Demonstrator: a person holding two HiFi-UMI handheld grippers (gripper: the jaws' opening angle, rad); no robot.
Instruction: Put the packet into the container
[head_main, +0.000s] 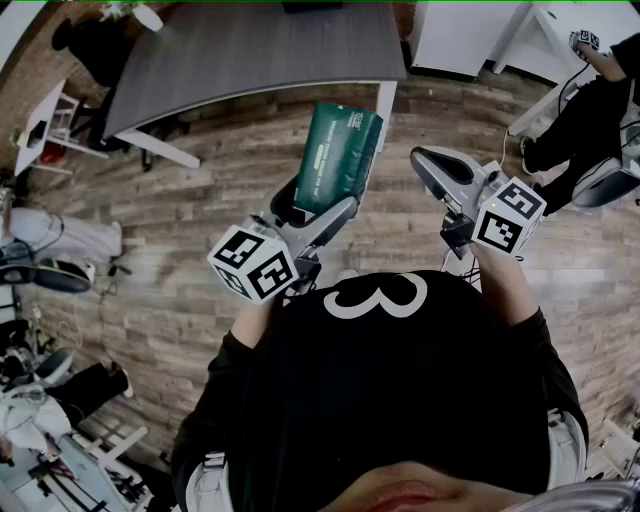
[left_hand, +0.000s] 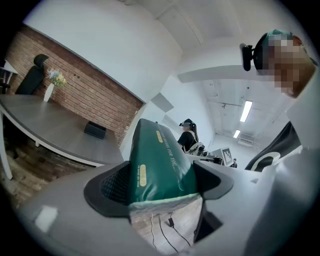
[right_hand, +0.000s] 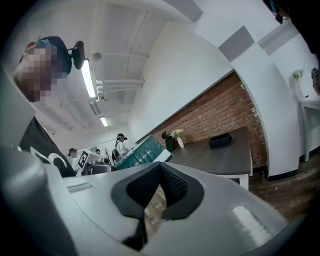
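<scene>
A dark green packet (head_main: 338, 160) with pale print stands up out of my left gripper (head_main: 312, 208), which is shut on its lower end; the jaws stand wide around it. In the left gripper view the packet (left_hand: 157, 160) fills the space between the black pads of that gripper (left_hand: 160, 182). My right gripper (head_main: 425, 162) hangs to the right of the packet, apart from it, shut with nothing in it; its pads meet in the right gripper view (right_hand: 161, 170). A low black container (left_hand: 95, 130) lies on the grey table, and the right gripper view shows this container (right_hand: 220, 141) too.
The long grey table (head_main: 250, 50) stands ahead over a wood-plank floor (head_main: 200, 200). A vase of flowers (left_hand: 52, 82) and a black chair (left_hand: 31, 77) are at its far end by the brick wall. A person (head_main: 585, 110) sits at the right; clutter lines the left.
</scene>
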